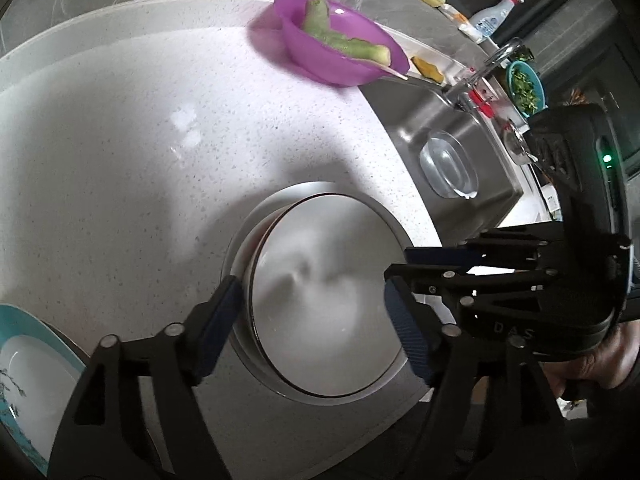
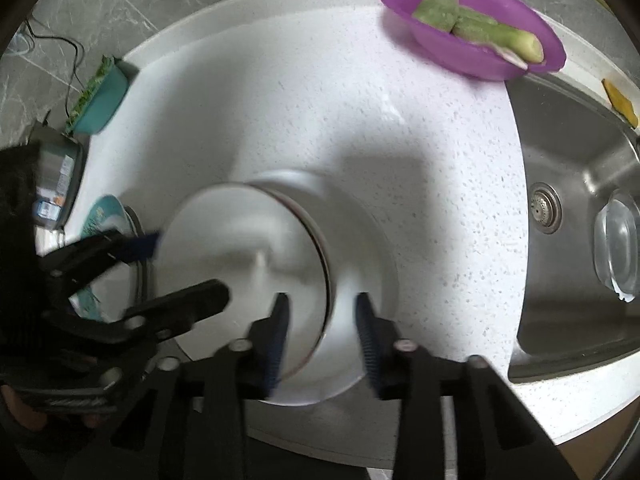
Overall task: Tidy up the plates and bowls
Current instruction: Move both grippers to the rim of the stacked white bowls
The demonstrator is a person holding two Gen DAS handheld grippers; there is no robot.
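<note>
A: Where's the bowl stack?
B: White bowl [image 1: 320,300] nested in a second white bowl [image 1: 240,236], mouths up, on the counter [image 1: 120,140] near its front edge, just left of the sink [image 1: 452,128]. Inner bowl is tilted and shifted toward the right gripper's side; dark line runs around its rim. Round, so no long axis to report.
A: Grippers?
B: Left gripper [image 1: 312,320] is spread wide, its pads either side of the inner bowl and clear of it, so released. Right gripper [image 2: 322,340] straddles the bowl rim on the opposite side, jaws narrow; that view is motion-blurred, so can't tell if its pads bite the rim. A hand [image 1: 600,364] shows behind the right gripper.
A: What's around?
B: Teal-rimmed plate [image 1: 24,380] at the stack's left, close by. Purple bowl [image 2: 472,24] with green vegetable pieces at the back of the counter, well apart. Clear glass dish [image 2: 618,248] in the steel sink. Teal container [image 2: 104,100] with greens at far left.
A: Surface, room?
B: Counter is white speckled stone, glossy. Wall behind is grey marbled tile. Faucet [image 1: 492,64], spray bottle [image 1: 496,12] and packaged items beyond the sink.
</note>
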